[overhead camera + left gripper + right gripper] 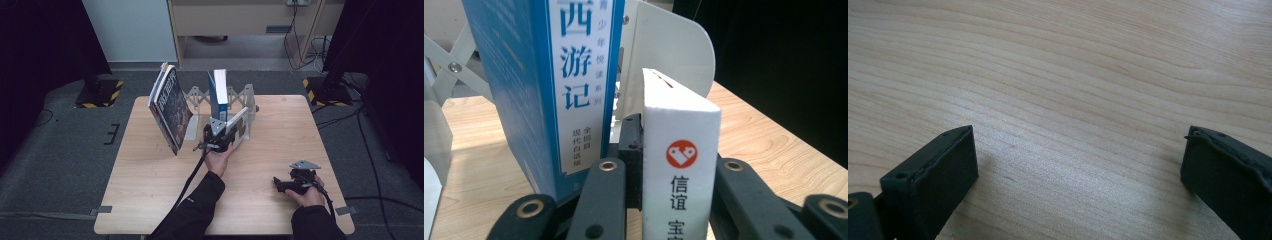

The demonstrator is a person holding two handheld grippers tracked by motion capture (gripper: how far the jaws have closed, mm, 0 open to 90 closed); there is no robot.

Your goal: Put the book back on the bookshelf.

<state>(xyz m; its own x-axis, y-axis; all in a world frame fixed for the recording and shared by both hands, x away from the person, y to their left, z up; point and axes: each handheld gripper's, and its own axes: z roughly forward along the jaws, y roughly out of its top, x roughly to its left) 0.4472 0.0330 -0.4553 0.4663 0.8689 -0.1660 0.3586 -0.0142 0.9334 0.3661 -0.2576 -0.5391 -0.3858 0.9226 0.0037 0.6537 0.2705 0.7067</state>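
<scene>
Two grippers on the table [150,175] in the high view: we see the left gripper [226,131] up at the white rack [200,97], holding a white book [236,125] tilted, just beside the upright blue book [219,92]. A dark book [170,107] leans at the rack's left end. The right gripper [280,184] rests near the front right, well apart.

Left gripper view: jaws pinch the white book [681,165] by its spine; the blue book [549,85] looks like it's touching it, hard to tell.

Right gripper view: jaws spread wide over bare wood [1073,75], nothing between.
</scene>
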